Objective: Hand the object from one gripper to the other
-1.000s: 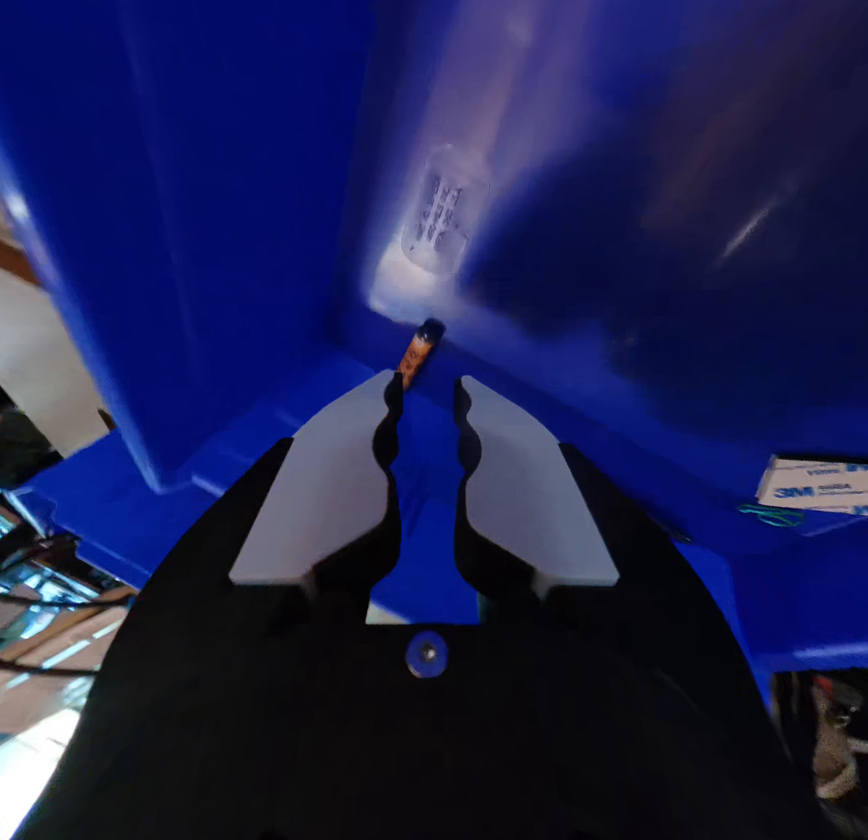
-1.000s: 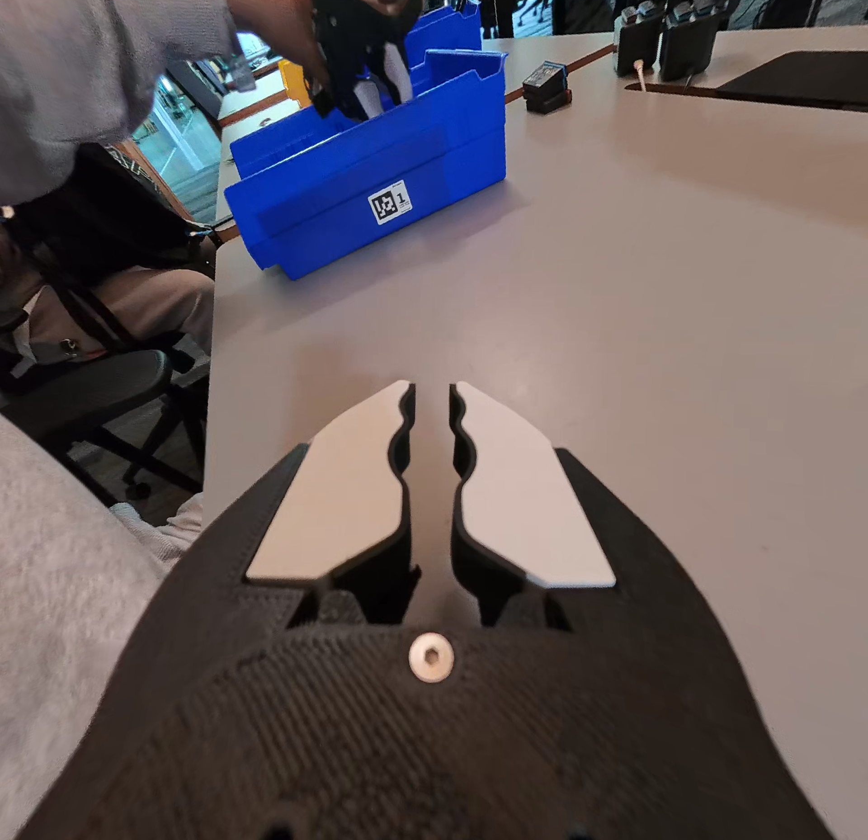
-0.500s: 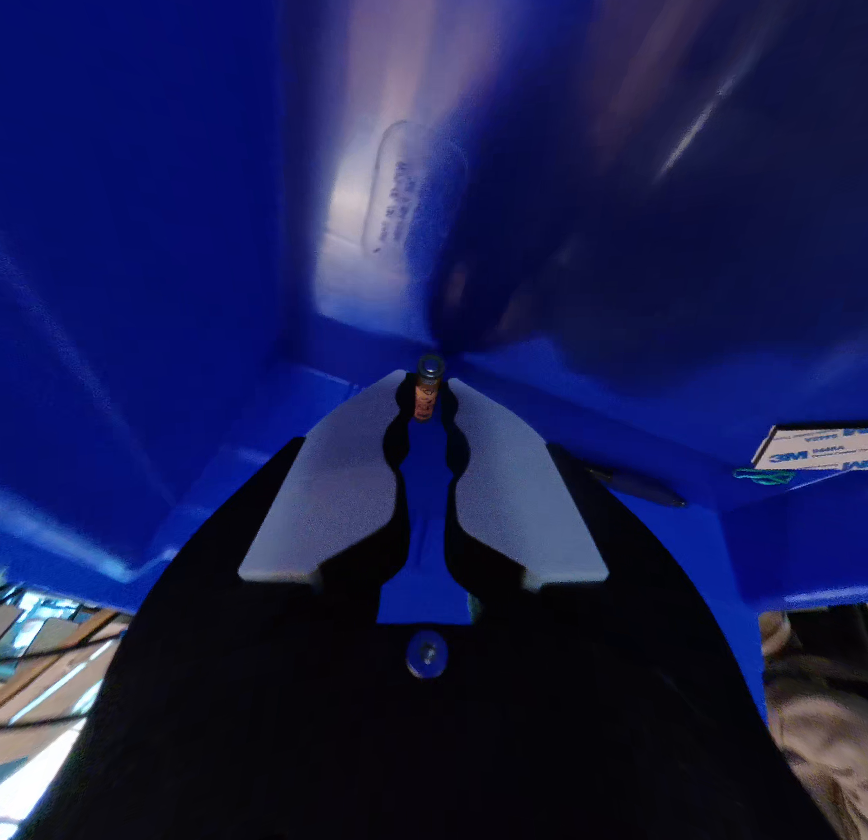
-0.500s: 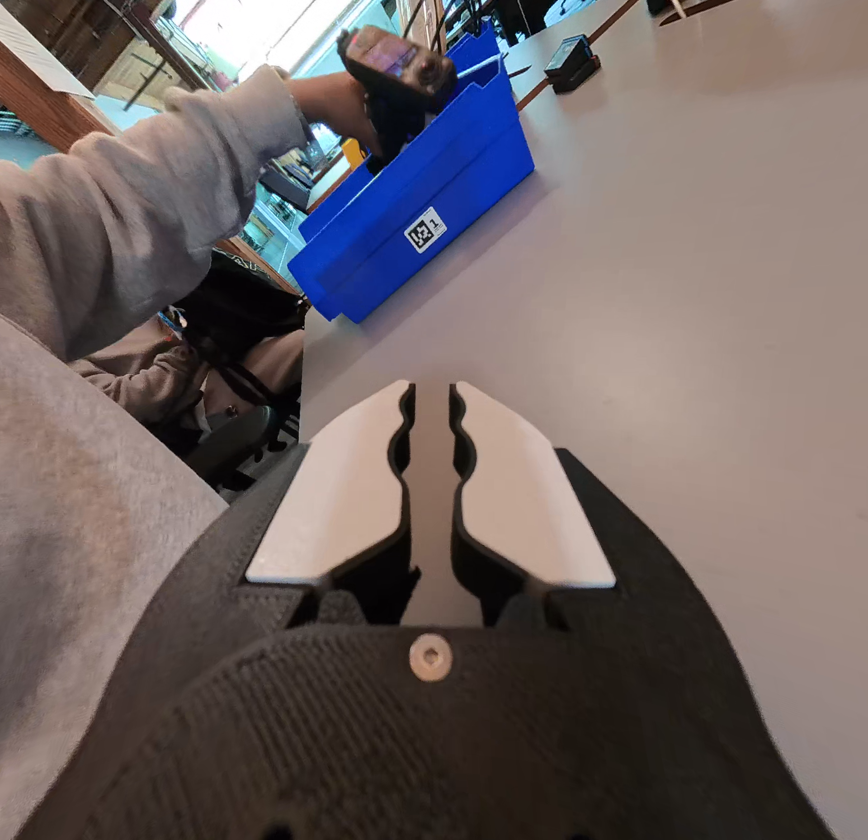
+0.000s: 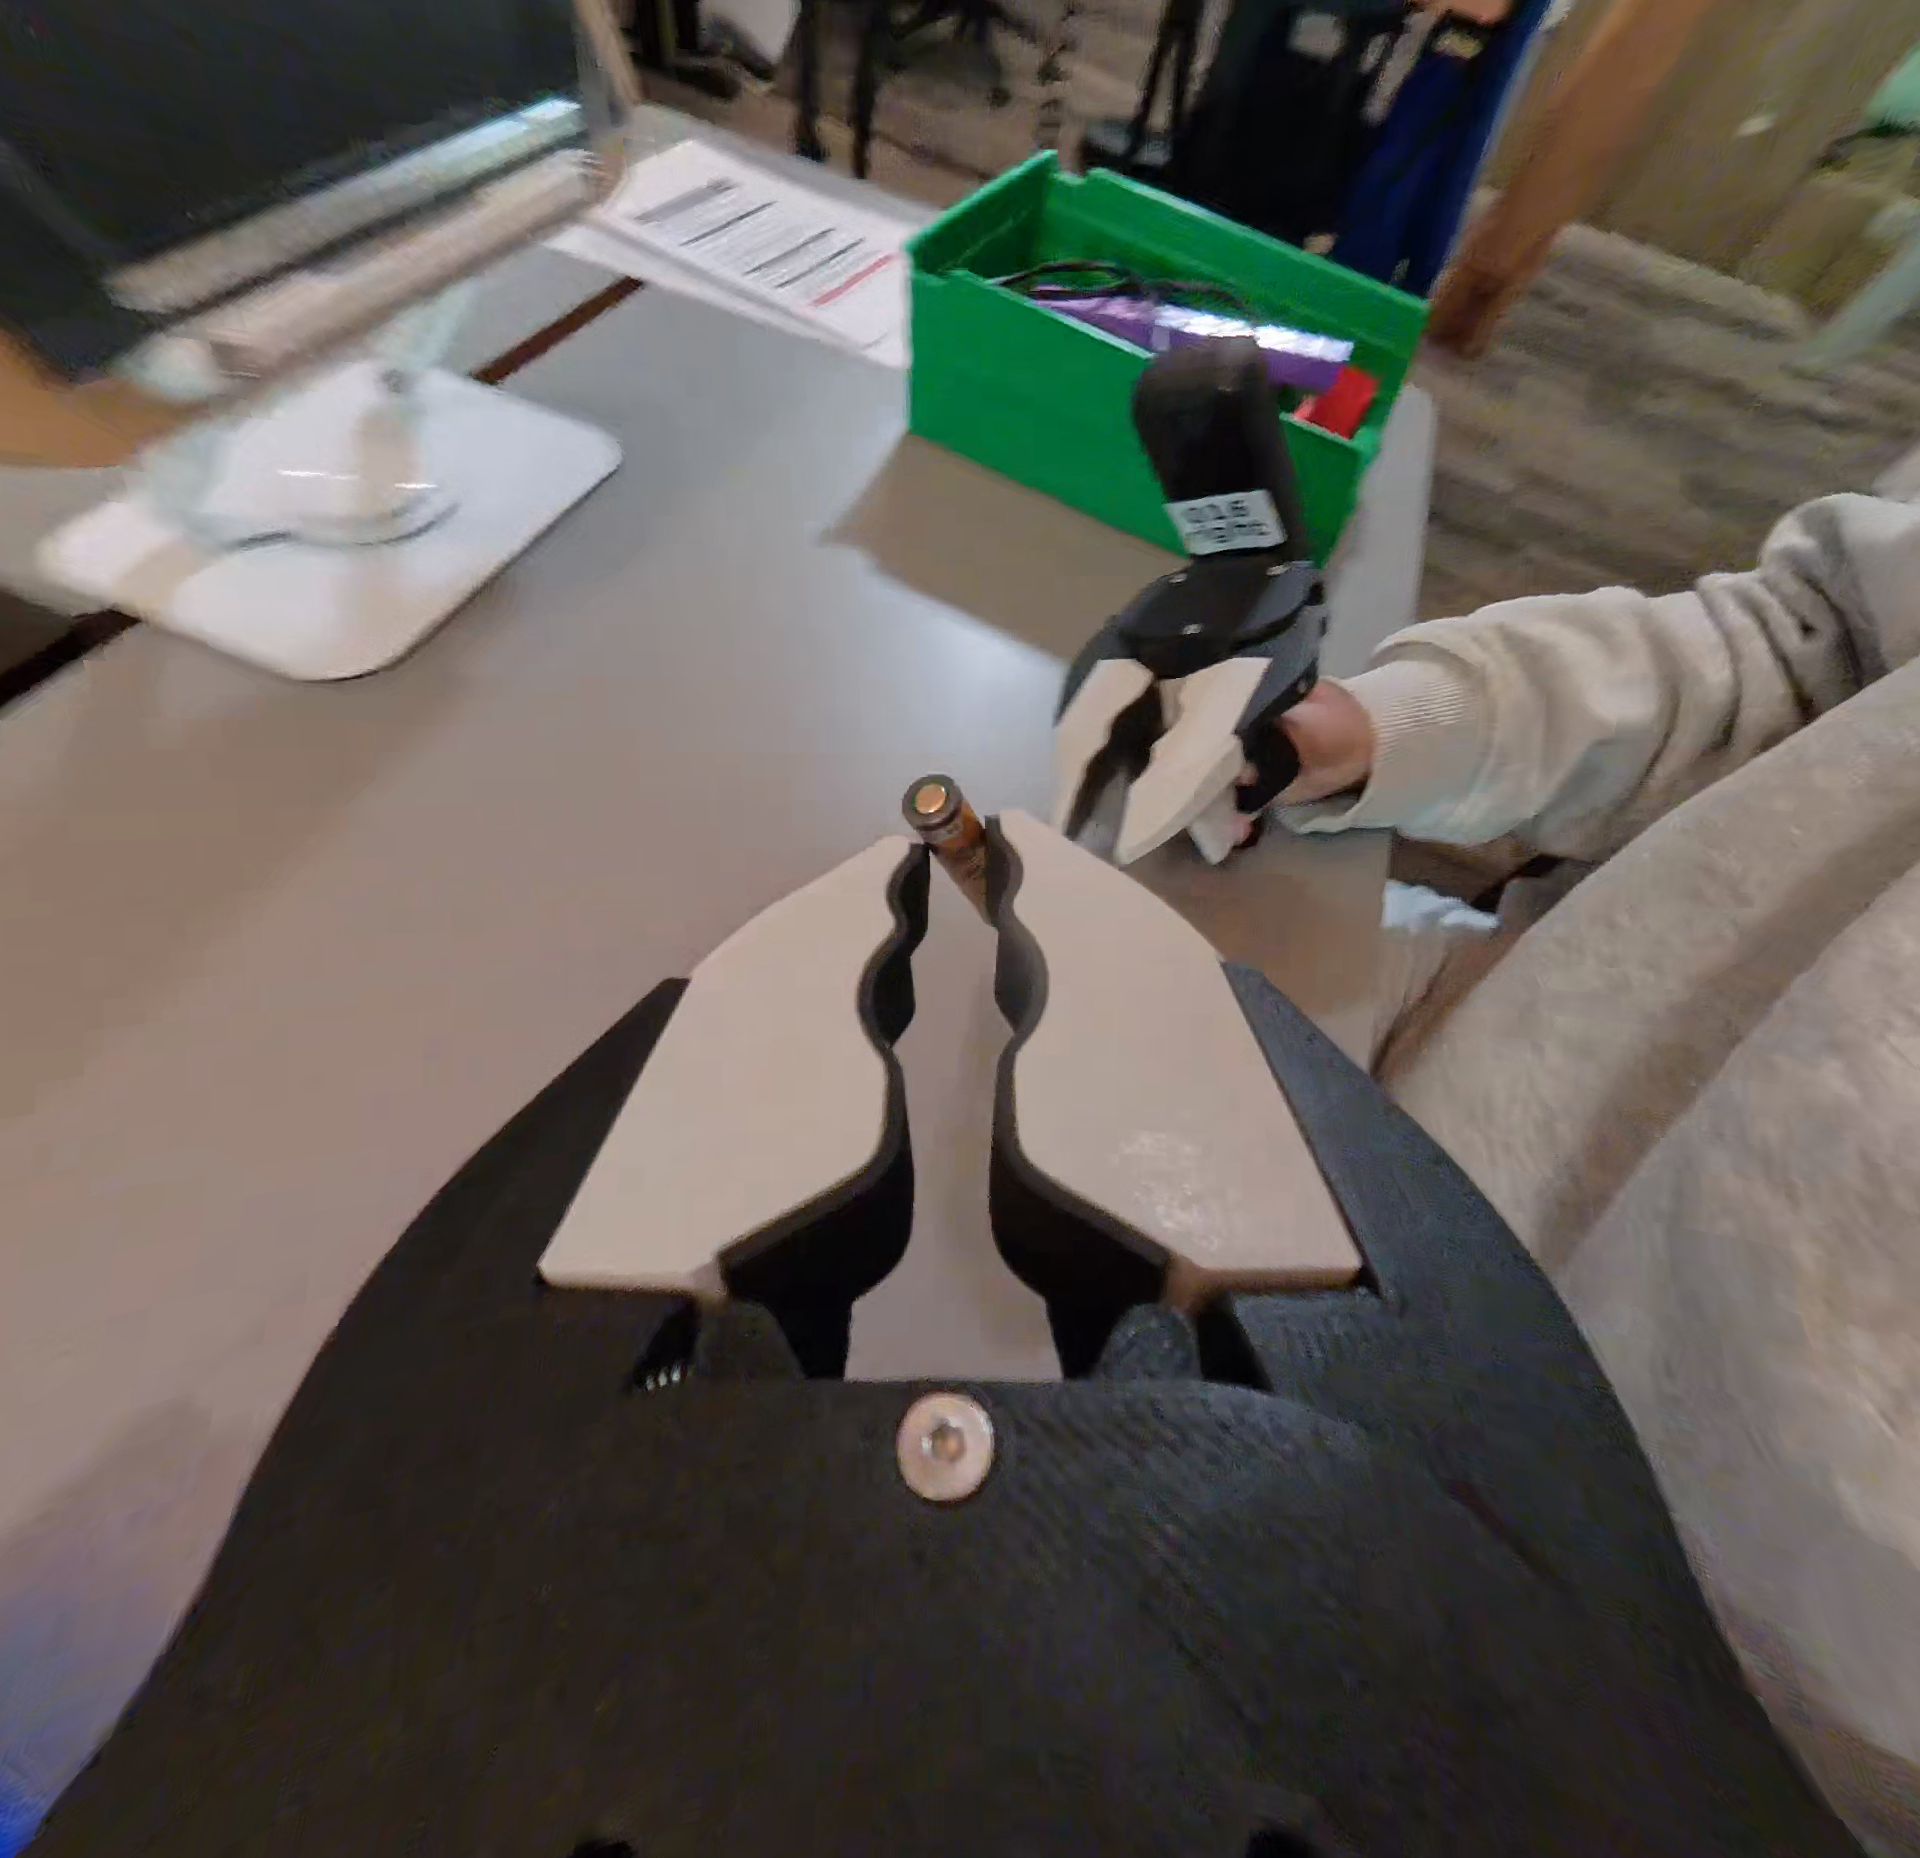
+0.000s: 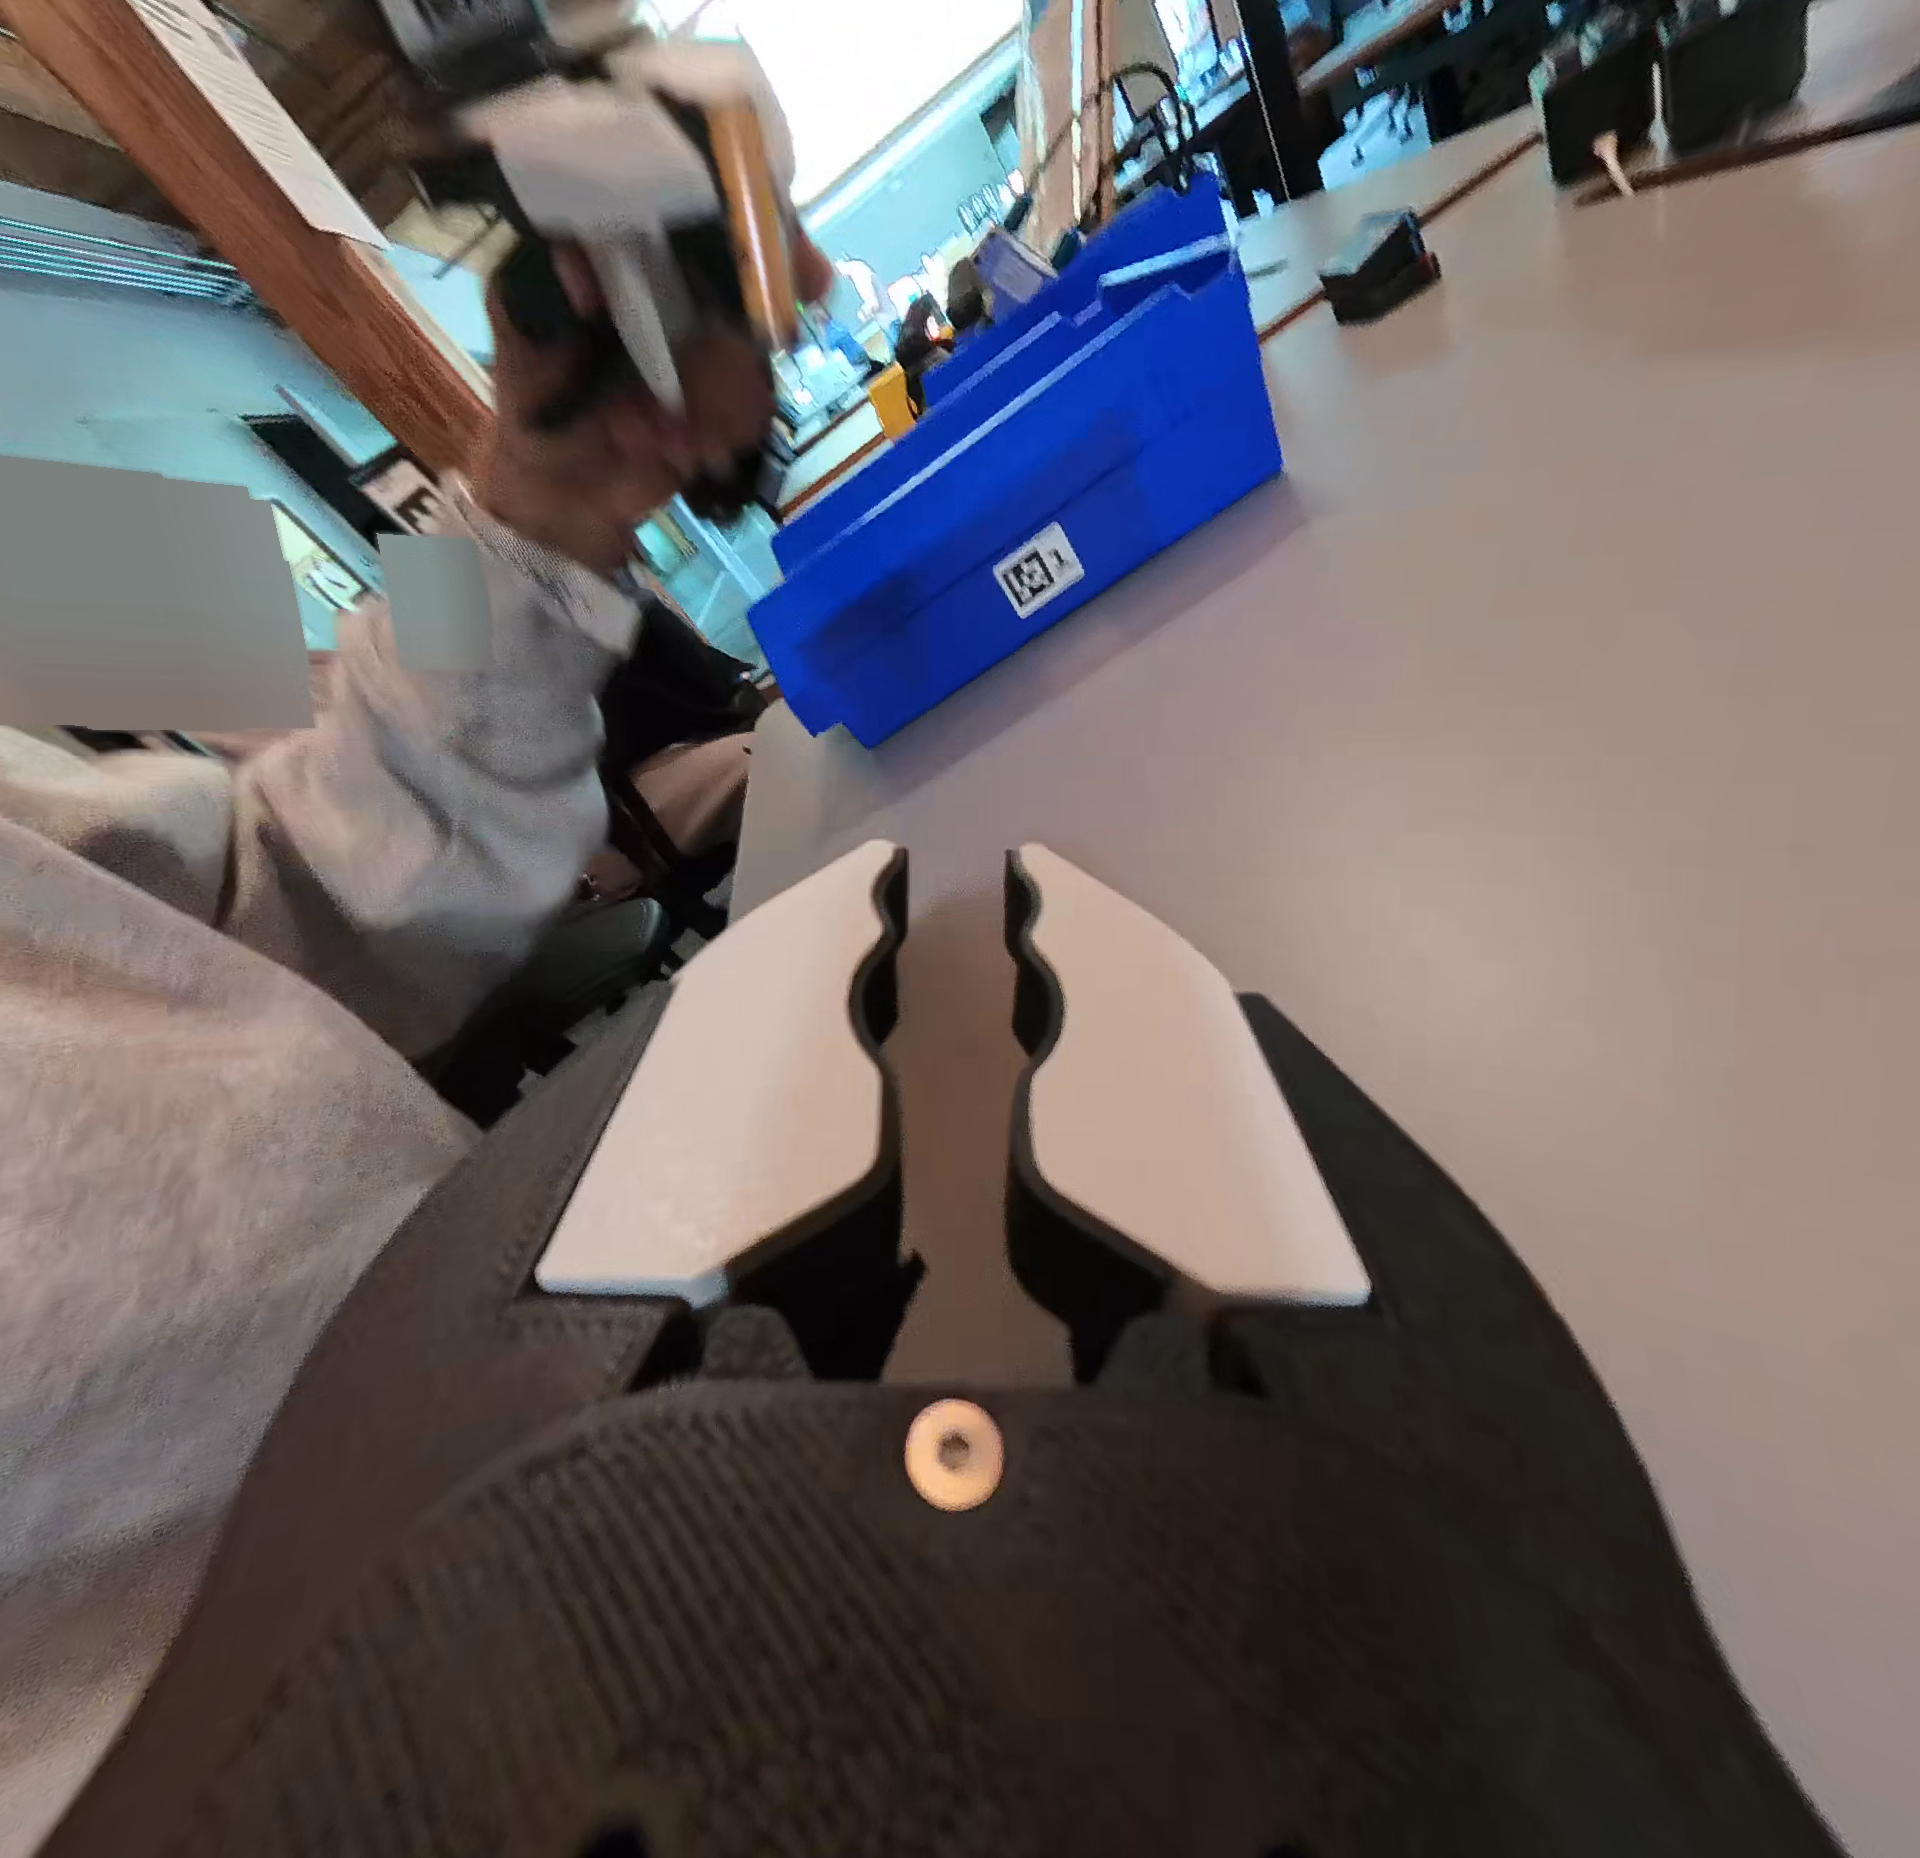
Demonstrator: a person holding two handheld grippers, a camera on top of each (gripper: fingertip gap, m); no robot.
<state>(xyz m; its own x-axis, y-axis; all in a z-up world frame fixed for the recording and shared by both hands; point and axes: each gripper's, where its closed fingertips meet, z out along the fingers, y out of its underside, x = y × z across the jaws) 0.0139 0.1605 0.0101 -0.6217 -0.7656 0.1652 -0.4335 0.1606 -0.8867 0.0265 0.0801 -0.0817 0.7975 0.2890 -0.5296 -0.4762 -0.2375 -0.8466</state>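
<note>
A small battery (image 5: 951,840), copper-orange with a metal end cap, sits pinched at the very tips of the left gripper (image 5: 954,852), whose fingers (image 5: 790,1070) are drawn narrow around it above the grey counter (image 5: 416,873). The battery's long axis runs roughly along the fingers, tilted slightly to the left, its capped end pointing forward and away from the camera; most of its body stands clear beyond the tips.

The right gripper (image 5: 1127,780) hangs just ahead and to the right of the battery, near but not touching, fingers angled down toward the counter and parted by a narrow gap, holding nothing. In its own view the right gripper (image 6: 954,873) faces a blue bin (image 6: 1039,520) across the counter, not the battery.

The handover looks not yet begun: the right gripper is likely to need turning toward the exposed forward end. A green bin (image 5: 1039,395) stands behind.
</note>
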